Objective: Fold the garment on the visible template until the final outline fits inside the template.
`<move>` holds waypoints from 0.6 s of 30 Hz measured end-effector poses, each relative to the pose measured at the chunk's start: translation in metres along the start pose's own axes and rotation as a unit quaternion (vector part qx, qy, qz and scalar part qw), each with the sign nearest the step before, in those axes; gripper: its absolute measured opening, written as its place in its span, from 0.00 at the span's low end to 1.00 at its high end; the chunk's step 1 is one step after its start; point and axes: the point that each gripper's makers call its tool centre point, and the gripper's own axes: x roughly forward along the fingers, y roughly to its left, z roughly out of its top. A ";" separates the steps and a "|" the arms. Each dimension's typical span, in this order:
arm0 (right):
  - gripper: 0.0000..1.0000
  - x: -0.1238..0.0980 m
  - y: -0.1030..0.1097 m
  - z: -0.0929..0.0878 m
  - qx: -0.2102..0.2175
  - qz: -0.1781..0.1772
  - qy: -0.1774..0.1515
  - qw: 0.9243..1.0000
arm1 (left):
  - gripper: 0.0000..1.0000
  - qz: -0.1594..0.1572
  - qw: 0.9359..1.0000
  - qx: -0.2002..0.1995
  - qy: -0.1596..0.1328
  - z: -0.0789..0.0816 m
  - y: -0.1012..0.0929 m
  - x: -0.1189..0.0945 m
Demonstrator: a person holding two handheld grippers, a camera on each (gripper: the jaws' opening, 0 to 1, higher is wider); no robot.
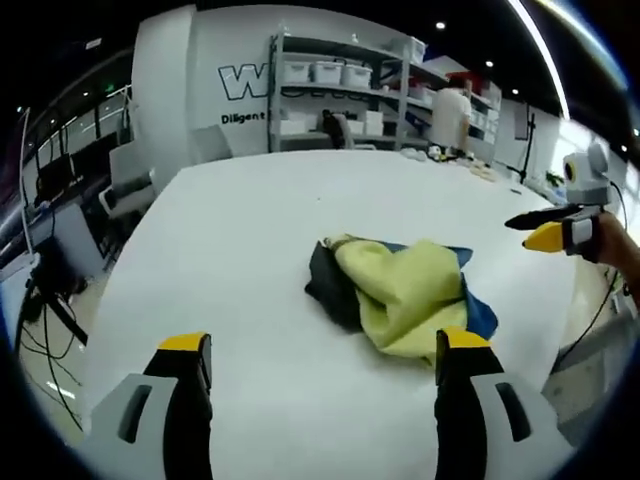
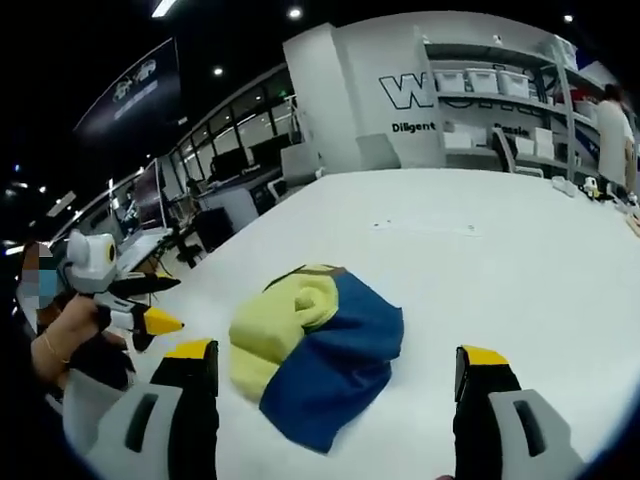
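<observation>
Garment, a crumpled yellow, blue and dark fabric heap (image 1: 400, 292) (image 2: 315, 350), lay mid-way on the white bench (image 1: 240, 250), while the left gripper (image 1: 325, 365) and right gripper (image 2: 335, 375), both wide open and empty, hovered apart, seemingly ready to spread it.

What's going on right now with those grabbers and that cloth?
Left gripper open, right gripper open, both hovering. Garment crumpled on white table, unfolded. Nothing in the way.

The garment (image 1: 405, 295) (image 2: 315, 350), a yellow, blue and dark piece, lies bunched in a loose crumpled heap on the white table (image 1: 250, 230) (image 2: 500, 260), touched by nothing.
</observation>
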 end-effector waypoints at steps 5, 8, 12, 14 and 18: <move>0.97 0.014 -0.006 -0.001 -0.002 0.002 0.015 1.000 | 0.89 0.000 1.000 -0.003 0.008 0.001 0.007 0.012; 0.97 0.023 -0.014 -0.002 -0.004 0.001 0.026 1.000 | 0.88 -0.001 1.000 -0.003 0.012 0.002 0.010 0.020; 0.97 0.031 -0.016 -0.003 -0.001 0.005 0.033 0.999 | 0.87 -0.003 1.000 -0.009 0.016 0.004 0.014 0.030; 0.96 0.035 -0.017 -0.004 -0.002 0.006 0.037 0.999 | 0.86 -0.003 1.000 -0.013 0.016 0.005 0.016 0.032; 0.94 0.046 -0.023 -0.008 0.005 0.008 0.048 0.999 | 0.84 -0.002 1.000 -0.012 0.019 0.006 0.022 0.042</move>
